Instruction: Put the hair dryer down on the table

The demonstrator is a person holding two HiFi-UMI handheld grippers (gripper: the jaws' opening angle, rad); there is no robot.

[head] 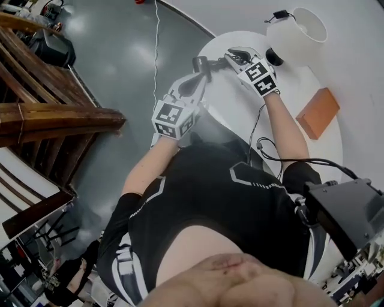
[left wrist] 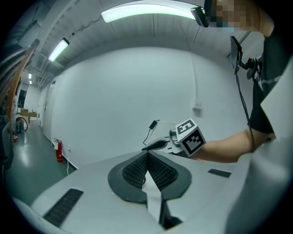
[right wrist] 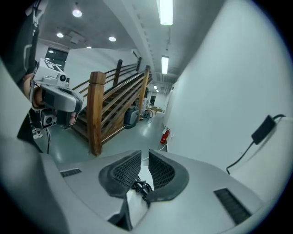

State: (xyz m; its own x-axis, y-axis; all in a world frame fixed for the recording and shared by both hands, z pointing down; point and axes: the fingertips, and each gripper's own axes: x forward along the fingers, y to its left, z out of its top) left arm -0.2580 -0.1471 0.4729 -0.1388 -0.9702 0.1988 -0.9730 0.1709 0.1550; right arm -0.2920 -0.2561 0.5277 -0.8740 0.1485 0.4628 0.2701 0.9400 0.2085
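In the head view both grippers are held up over the near edge of a round white table (head: 300,90). The hair dryer (head: 297,33), a white flared body with a black end, stands at the table's far side, just right of my right gripper (head: 231,56) and apart from it. In the right gripper view the right gripper (right wrist: 144,157) has its jaws almost together, with a thin black cord (right wrist: 139,186) pinched deep between the pads. My left gripper (head: 201,63) points toward the right one. Its pads (left wrist: 137,171) meet at the tip with nothing between them.
An orange block (head: 318,113) lies on the table's right side. A black plug adapter (head: 280,14) hangs on the wall behind the table. A wooden stair railing (head: 54,117) stands on the left, and a white cable (head: 156,48) runs over the grey floor.
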